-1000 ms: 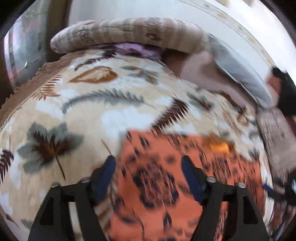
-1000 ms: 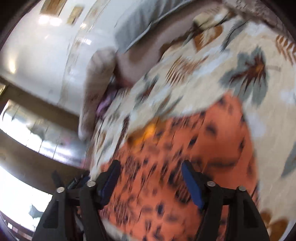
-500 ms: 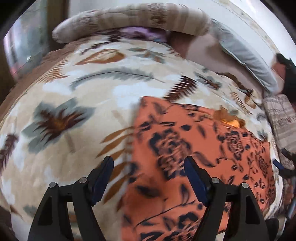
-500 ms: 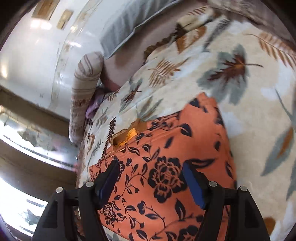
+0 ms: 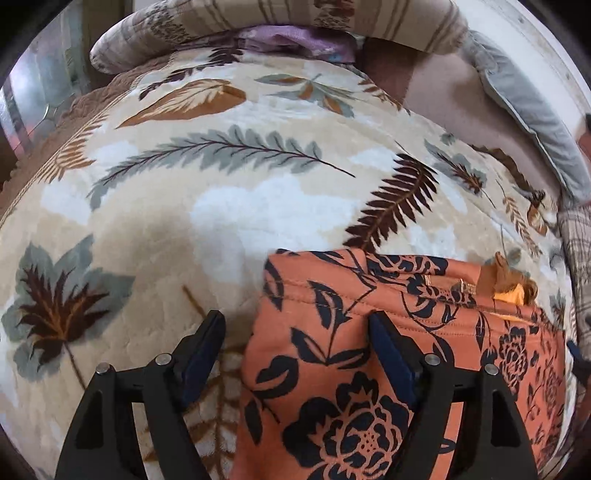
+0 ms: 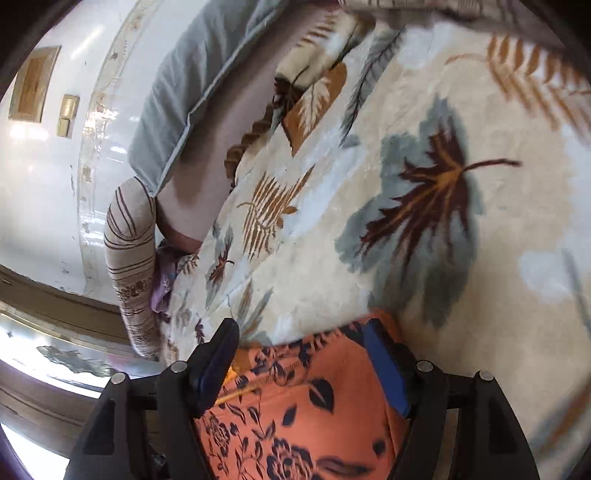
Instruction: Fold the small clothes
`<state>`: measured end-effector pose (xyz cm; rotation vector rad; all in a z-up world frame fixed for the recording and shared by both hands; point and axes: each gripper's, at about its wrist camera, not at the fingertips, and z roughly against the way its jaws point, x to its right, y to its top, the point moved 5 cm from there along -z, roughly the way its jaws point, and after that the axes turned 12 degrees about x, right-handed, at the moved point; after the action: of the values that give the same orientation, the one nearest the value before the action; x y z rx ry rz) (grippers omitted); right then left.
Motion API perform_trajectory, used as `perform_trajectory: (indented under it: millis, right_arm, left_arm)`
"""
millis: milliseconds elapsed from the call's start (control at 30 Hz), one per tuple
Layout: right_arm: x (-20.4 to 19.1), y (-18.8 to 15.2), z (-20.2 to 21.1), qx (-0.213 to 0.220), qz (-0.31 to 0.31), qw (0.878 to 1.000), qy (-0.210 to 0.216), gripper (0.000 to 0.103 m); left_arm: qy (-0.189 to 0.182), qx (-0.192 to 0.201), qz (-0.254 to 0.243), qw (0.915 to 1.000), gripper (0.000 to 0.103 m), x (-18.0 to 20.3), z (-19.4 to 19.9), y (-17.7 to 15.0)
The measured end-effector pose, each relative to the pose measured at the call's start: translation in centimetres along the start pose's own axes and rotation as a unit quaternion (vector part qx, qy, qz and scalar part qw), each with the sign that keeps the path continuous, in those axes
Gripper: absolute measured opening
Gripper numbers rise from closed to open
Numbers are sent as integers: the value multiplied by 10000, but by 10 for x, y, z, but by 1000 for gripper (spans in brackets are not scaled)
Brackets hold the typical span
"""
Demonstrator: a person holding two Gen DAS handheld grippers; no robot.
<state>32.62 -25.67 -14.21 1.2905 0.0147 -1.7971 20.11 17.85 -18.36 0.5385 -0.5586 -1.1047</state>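
An orange garment with a dark floral print [image 5: 369, 369] lies flat on a leaf-patterned blanket [image 5: 221, 206]. A yellow-orange inner patch shows at its far edge [image 5: 511, 295]. My left gripper [image 5: 297, 332] is open, low over the garment's near left corner, its left finger over the blanket, its right finger over the cloth. In the right wrist view the garment [image 6: 306, 413] fills the bottom. My right gripper [image 6: 301, 345] is open over the garment's edge, both fingers straddling the cloth.
A striped rolled pillow [image 5: 295, 22] and purple cloth [image 5: 295, 38] lie at the far side of the bed. A grey cushion [image 5: 528, 125] runs along the right by a white wall. A plaid cloth [image 5: 578, 243] sits at the right edge.
Both grippers have drawn back toward the garment's near edge and dropped lower. More blanket shows ahead and less of the garment. Both stay open.
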Motion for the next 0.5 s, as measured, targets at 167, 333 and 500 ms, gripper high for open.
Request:
perform_trajectory:
  millis: [167,333,500]
  right_arm:
    - [-37,-52,67,-148,589,9972,444,76]
    - [-53,-121,108,-444,882,9922,765,76]
    - [-38,-162,106,-745,929,9894,834,76]
  left_arm:
    - [57,305,-37,9995,81,-11,44,-3]
    - [-207,505,-227,9983,81,-22,109,-41]
    - [-215,89,-357,9991,81,-38,107,-88]
